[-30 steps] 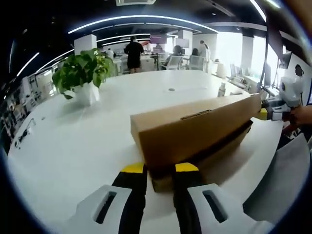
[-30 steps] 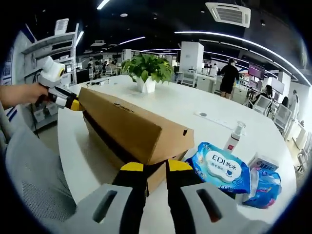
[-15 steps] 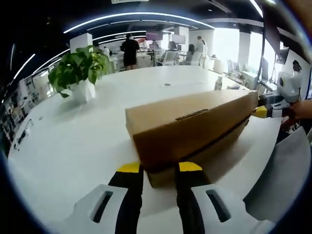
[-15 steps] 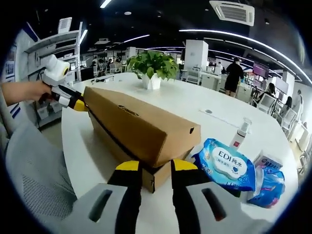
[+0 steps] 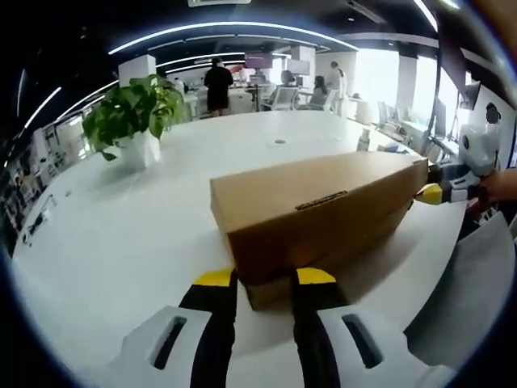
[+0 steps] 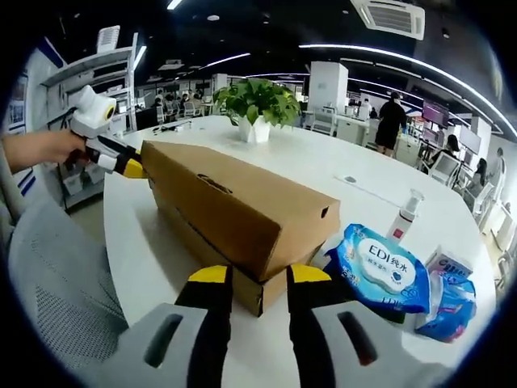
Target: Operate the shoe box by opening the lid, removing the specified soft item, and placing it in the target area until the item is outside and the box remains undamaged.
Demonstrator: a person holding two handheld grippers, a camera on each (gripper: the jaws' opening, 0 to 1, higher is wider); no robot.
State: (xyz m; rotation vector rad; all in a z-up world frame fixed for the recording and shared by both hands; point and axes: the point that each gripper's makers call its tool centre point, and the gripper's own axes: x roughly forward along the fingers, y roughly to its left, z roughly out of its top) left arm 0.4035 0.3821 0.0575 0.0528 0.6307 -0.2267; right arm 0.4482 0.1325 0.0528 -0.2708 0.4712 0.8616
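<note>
I held a gripper at each end of the shoe box (image 5: 319, 214), which lay lengthwise on the white table (image 5: 121, 242) with its lid (image 6: 242, 202) on, lifted a crack above the base so that a dark gap ran along the side.

In the left gripper view my left gripper (image 5: 265, 279) stood at the near end of the box, its two yellow-tipped jaws parted and framing the bottom corner, one on each side of it. Nothing was clamped between them; the jaws were released, close to the cardboard, though I could not tell whether they touched it. At the far end of the box, on the right of that view, my right gripper (image 5: 432, 194) had its yellow tip against the lid's corner, with my hand (image 5: 497, 187) behind it.

In the right gripper view the right gripper (image 6: 260, 275) likewise stood spread at its own end of the box, jaws apart on either side of the lower corner and gripping nothing. The left gripper (image 6: 129, 167) showed at the far end, yellow tip at the lid's edge.

Just beside the box lay a blue pack of wipes (image 6: 380, 271), a second blue packet (image 6: 448, 303) and a small pump bottle (image 6: 401, 218). A potted plant (image 5: 137, 121) stood well apart, farther along the table.
</note>
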